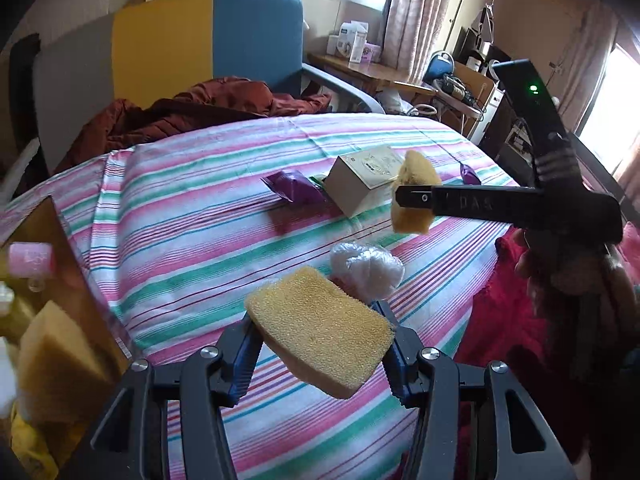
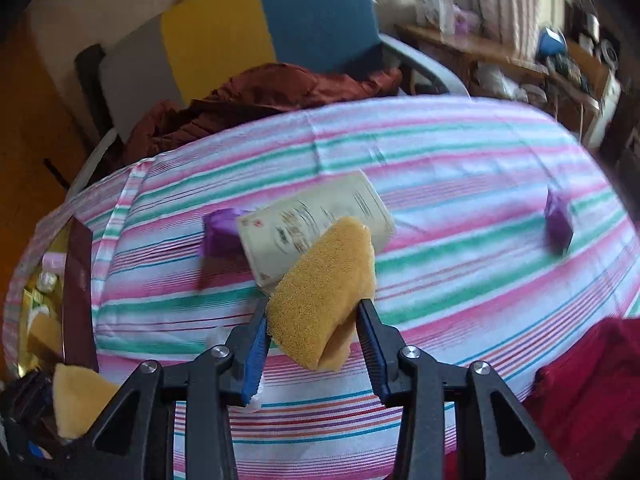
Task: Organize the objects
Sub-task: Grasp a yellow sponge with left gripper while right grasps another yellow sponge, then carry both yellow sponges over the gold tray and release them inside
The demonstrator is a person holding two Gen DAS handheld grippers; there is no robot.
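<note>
My left gripper (image 1: 320, 344) is shut on a yellow sponge (image 1: 320, 332) and holds it above the striped bedsheet (image 1: 200, 216). My right gripper (image 2: 316, 324) is shut on a second yellow sponge (image 2: 324, 292), also above the sheet; it shows in the left wrist view (image 1: 414, 200) at the right. On the sheet lie a cream box (image 1: 360, 184) (image 2: 308, 224), a purple packet (image 1: 294, 188) (image 2: 220, 232), a second purple packet (image 1: 470, 174) (image 2: 558, 220) and a bunched clear plastic bag (image 1: 366, 266).
A brown-walled container (image 1: 68, 280) at the left edge holds another sponge (image 1: 52, 360), a pink item (image 1: 32, 258) and other items. A rust-red jacket (image 1: 192, 112) lies at the bed's far side before a grey, yellow and blue chair (image 1: 168, 40). Red cloth (image 1: 516, 320) lies at the right.
</note>
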